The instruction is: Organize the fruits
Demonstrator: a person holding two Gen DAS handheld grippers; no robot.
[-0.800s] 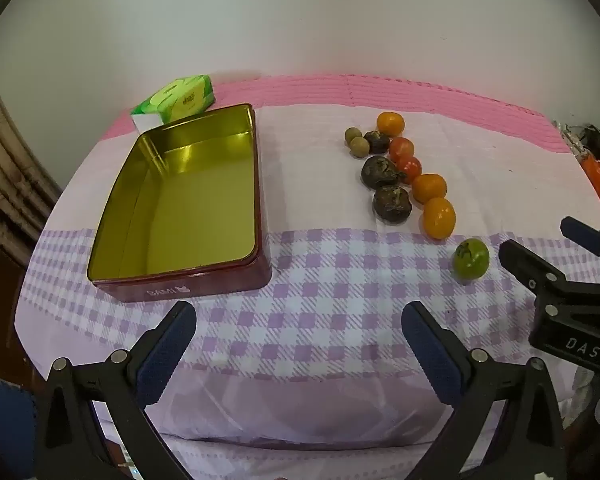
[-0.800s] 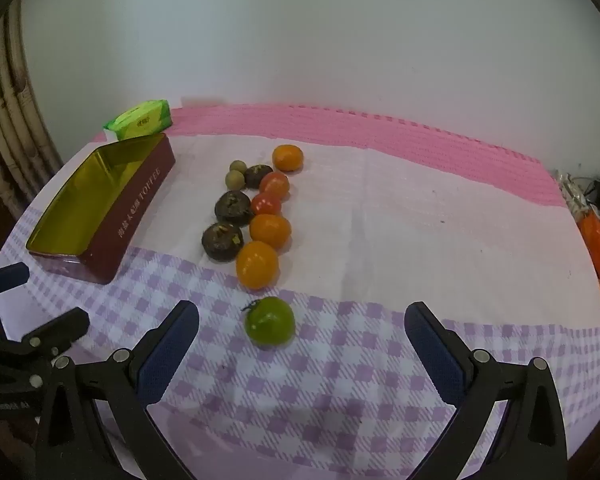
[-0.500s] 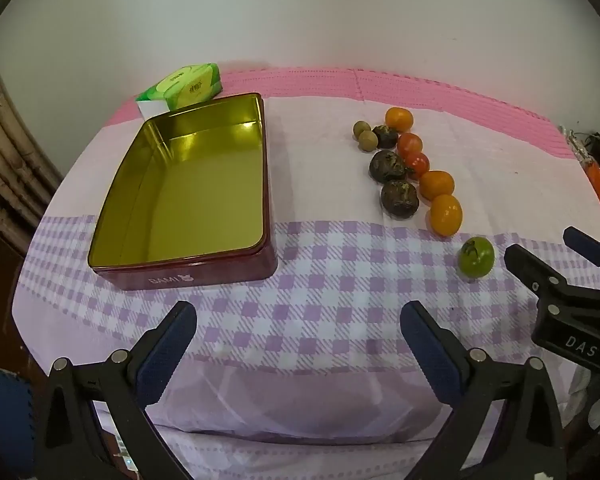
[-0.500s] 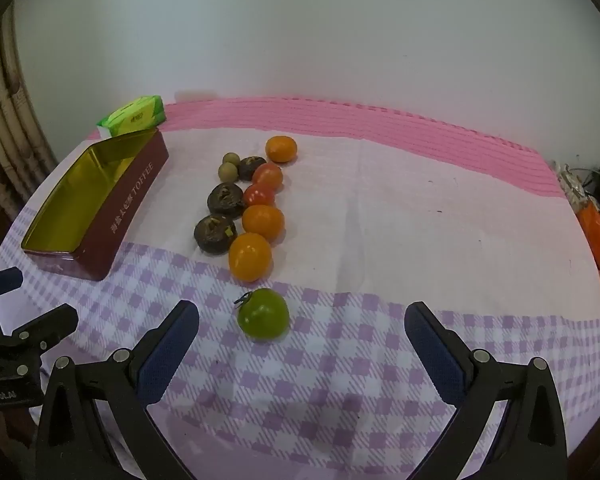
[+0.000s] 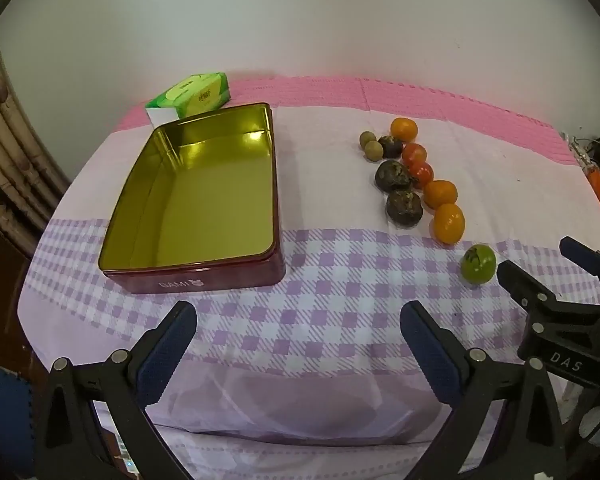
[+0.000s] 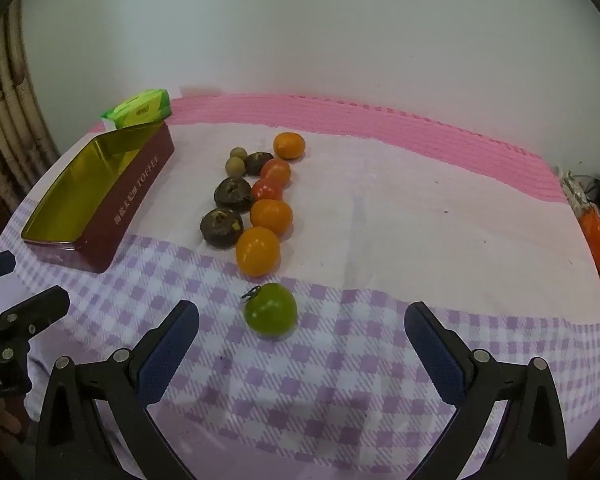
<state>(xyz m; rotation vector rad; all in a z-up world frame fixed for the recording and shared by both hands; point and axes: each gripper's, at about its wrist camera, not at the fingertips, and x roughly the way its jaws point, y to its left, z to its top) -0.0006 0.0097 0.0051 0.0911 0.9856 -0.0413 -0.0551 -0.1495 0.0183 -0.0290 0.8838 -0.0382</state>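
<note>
Left tongs, right tongs spread wide, empty; smooth round green tomato; glossy rectangular metal tin.

Your left gripper points steeply downward over the near edge of the table, toward its left side. Its jaws stand wide apart, with nothing between the blue fingertips. Your right gripper takes the same downward tilt over the near edge, further to the right. Its jaws are likewise spread fully and grip nothing. The two grippers sit side by side, apart, each visible at the margin of the other's view.
</note>
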